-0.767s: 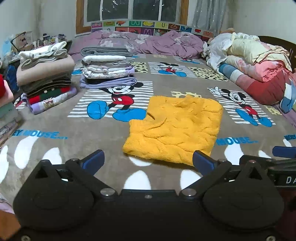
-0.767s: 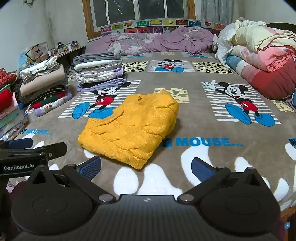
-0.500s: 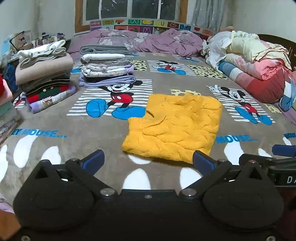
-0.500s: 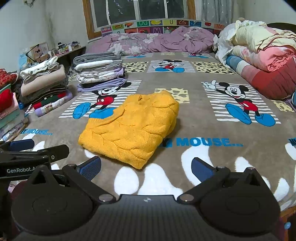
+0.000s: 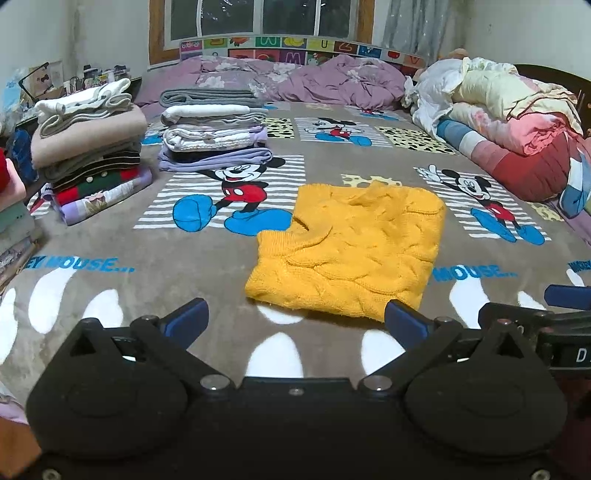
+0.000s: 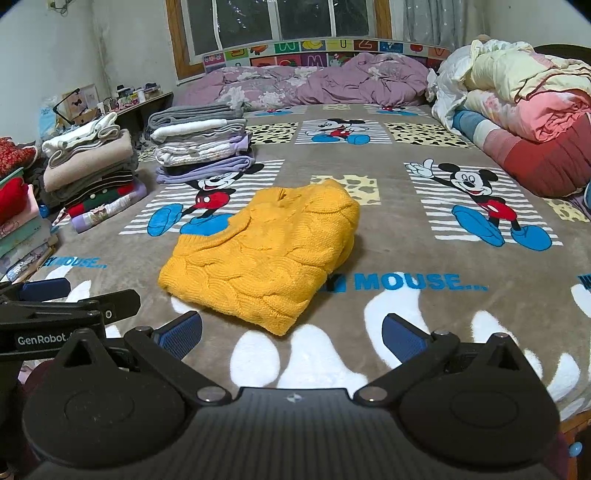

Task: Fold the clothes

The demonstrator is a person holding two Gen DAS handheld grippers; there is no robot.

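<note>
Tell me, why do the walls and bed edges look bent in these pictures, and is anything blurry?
Left wrist view: fisheye lens bows the bed blanket outward; the yellow sweater is sharp. Right wrist view: same curving, dark corners; the sweater casts a soft shadow to its right; the window is dark.

The left tool [image 5: 295,323] hangs wide open before the folded yellow sweater [image 5: 351,251].

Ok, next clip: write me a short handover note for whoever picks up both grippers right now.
Left gripper: open, empty, above the blanket, short of the sweater.
Right gripper: open, empty, also short of it.
Yellow sweater: folded into a compact rectangle, lying mid-bed, nothing touching it.
Done: two stacks of folded clothes at far left.
Left: probably move the sweater onto a stack; the heap of bedding at right looks unsorted.
</note>
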